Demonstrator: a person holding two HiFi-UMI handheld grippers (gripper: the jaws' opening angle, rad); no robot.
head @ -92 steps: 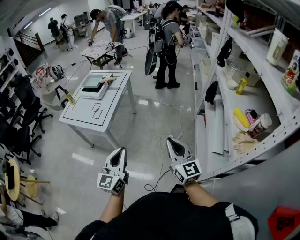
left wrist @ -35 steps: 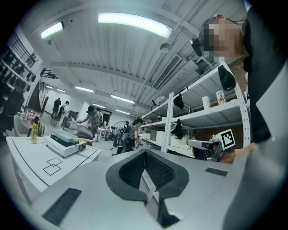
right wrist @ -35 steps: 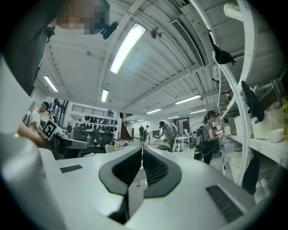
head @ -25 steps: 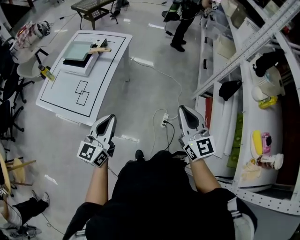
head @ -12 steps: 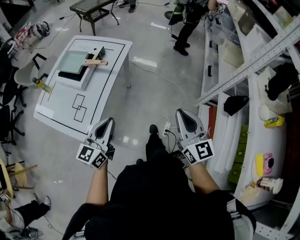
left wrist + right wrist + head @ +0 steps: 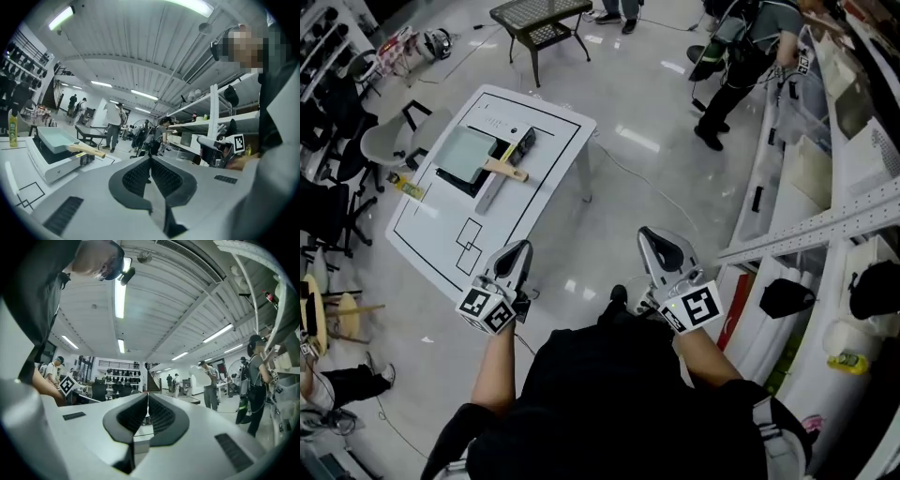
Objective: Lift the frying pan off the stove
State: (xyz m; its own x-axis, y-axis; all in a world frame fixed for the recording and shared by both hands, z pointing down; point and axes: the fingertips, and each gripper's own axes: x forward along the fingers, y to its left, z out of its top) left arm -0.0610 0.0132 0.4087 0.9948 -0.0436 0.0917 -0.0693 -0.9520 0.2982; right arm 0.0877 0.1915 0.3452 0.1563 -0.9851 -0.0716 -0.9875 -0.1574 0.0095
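Note:
A pale green square frying pan (image 6: 467,153) with a wooden handle (image 6: 506,170) sits on a black-and-white stove (image 6: 485,196) at the far end of a white table (image 6: 548,150). In the left gripper view the pan (image 6: 54,139) and stove (image 6: 52,168) lie ahead at the left. My left gripper (image 6: 521,247) is held over the floor just off the table's near corner, well short of the pan, jaws together and empty (image 6: 150,159). My right gripper (image 6: 649,234) hangs further right over the floor, also shut and empty (image 6: 147,397).
A green bottle (image 6: 408,187) lies at the table's left edge. Black outlines of squares (image 6: 469,246) are drawn on the tabletop. Chairs (image 6: 337,211) stand left of the table, a metal shelf rack (image 6: 825,234) runs along the right, and people (image 6: 741,56) stand beyond.
The view has swung and the table with the pan now lies closer, ahead of the left gripper. Both grippers stay shut and empty in front of the body.

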